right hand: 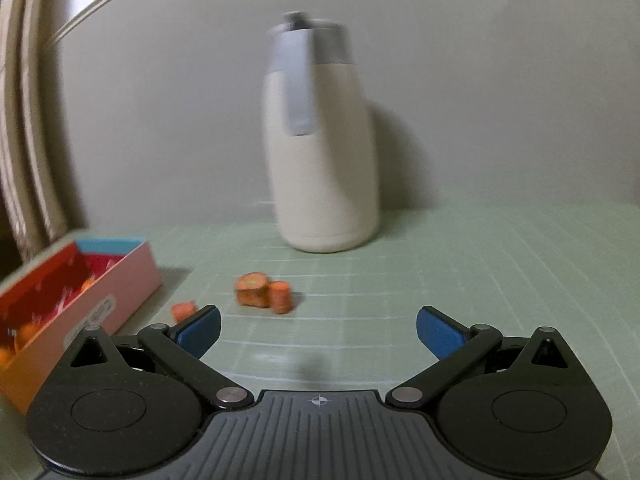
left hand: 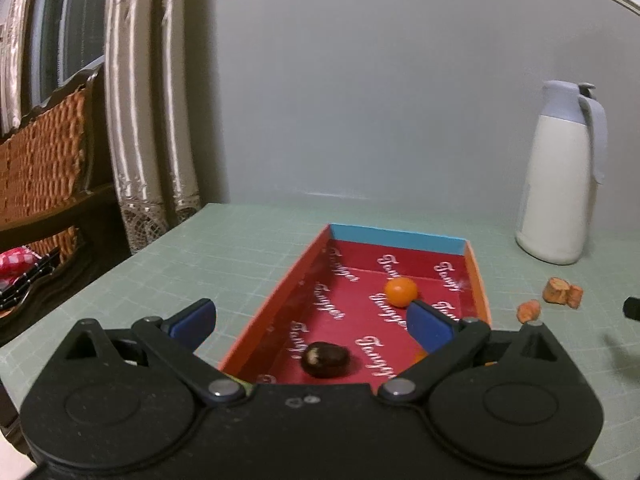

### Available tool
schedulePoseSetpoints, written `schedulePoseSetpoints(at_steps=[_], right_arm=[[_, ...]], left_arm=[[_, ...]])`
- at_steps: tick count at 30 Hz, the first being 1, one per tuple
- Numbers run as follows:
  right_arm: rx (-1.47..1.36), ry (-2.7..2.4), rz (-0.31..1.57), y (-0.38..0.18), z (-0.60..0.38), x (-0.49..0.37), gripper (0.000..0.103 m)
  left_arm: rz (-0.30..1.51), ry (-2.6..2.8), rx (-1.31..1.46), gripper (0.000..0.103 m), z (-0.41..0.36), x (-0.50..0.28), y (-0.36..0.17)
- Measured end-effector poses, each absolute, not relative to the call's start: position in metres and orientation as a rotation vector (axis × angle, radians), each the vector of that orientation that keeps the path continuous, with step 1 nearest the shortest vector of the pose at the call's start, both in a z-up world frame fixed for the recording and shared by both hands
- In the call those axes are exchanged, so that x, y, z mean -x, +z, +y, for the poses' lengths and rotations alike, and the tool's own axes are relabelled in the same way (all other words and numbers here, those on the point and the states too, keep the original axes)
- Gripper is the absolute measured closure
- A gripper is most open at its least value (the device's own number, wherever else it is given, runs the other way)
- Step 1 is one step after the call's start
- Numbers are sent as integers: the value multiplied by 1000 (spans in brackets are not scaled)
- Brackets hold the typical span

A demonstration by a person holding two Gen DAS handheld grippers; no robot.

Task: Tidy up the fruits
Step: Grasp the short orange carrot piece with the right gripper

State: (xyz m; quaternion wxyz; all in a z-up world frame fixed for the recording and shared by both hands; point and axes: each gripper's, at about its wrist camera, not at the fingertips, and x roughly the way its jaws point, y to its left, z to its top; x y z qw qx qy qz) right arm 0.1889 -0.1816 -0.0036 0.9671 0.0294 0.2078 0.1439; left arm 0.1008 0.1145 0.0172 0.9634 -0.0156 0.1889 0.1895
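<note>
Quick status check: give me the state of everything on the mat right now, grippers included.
left gripper: open, empty, above the box
right gripper: open, empty
red box: open-topped, on the mat
orange ball fruit: in the box
dark fruit: in the box
carrot pieces: loose on the mat
jug: upright, lid on

Left wrist view: low, close over the table (left hand: 240, 248), facing the wall along the red box (left hand: 280, 304). Right wrist view: low, facing the jug (right hand: 324, 160). Shared: box, jug, carrot pieces (right hand: 264, 290), wall.
</note>
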Motion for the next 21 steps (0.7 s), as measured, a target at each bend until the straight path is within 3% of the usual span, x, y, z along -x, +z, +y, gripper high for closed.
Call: schedulePoseSetpoints(at_steps=[9, 11, 12, 16, 21], right_arm=[[25, 399, 413, -8, -121, -202, 1], [54, 419, 431, -11, -108, -209, 26], [68, 423, 441, -13, -103, -212, 30], [104, 447, 456, -20, -85, -222, 32], [150, 459, 483, -25, -66, -231, 44]], left_arm=[[391, 450, 60, 7, 149, -88, 14], [384, 462, 71, 7, 157, -83, 14], [381, 469, 74, 7, 161, -80, 14], [388, 492, 75, 7, 173, -75, 11], [387, 527, 97, 7, 192, -64, 9]])
